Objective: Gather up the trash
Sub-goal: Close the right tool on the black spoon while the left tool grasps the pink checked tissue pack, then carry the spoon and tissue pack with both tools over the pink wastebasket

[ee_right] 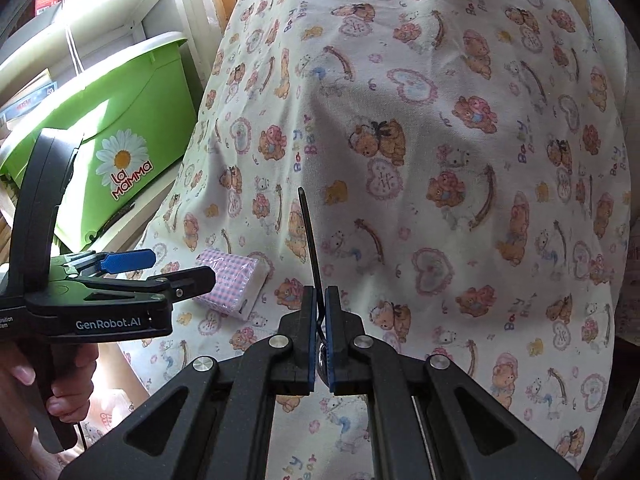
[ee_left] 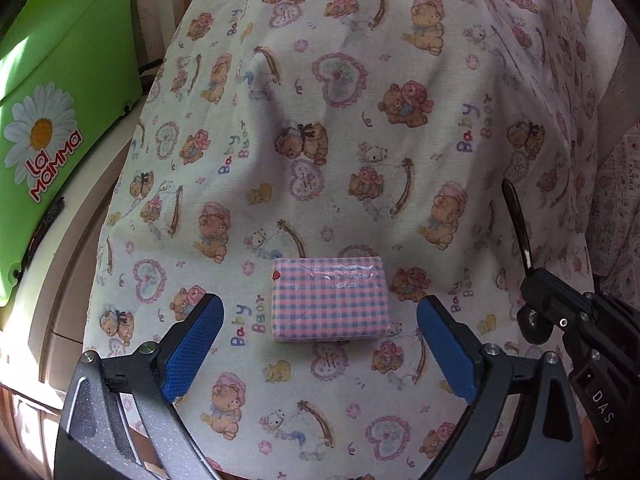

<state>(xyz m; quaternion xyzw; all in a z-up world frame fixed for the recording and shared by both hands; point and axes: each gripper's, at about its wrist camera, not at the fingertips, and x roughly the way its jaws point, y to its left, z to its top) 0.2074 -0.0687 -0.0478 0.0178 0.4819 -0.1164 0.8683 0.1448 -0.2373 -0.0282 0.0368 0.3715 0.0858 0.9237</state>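
The pink-and-blue checked tissue pack (ee_left: 329, 298) sits flat on the teddy-bear print cloth (ee_left: 400, 80), right between the wide-apart blue pads of the left gripper (ee_left: 320, 344), but nothing's touching it yet. Looks like a soft, light, plastic-wrapped thing to me, so it should squash a bit, and the shiny film is probably slippery. I'd pinch it across the short sides, low and centred, so it doesn't pop out.

The right gripper (ee_right: 319, 320) is clamped tight on a thin black utensil (ee_right: 310, 240), sticking up out of the pads. Its lower end is buried between them, so honestly I can't tell if it's a spoon or something else.

There's a green La Mamma bin (ee_left: 60, 92) off to the left; its opening is cut off, so no idea what's in it. What's under the cloth is hidden too.
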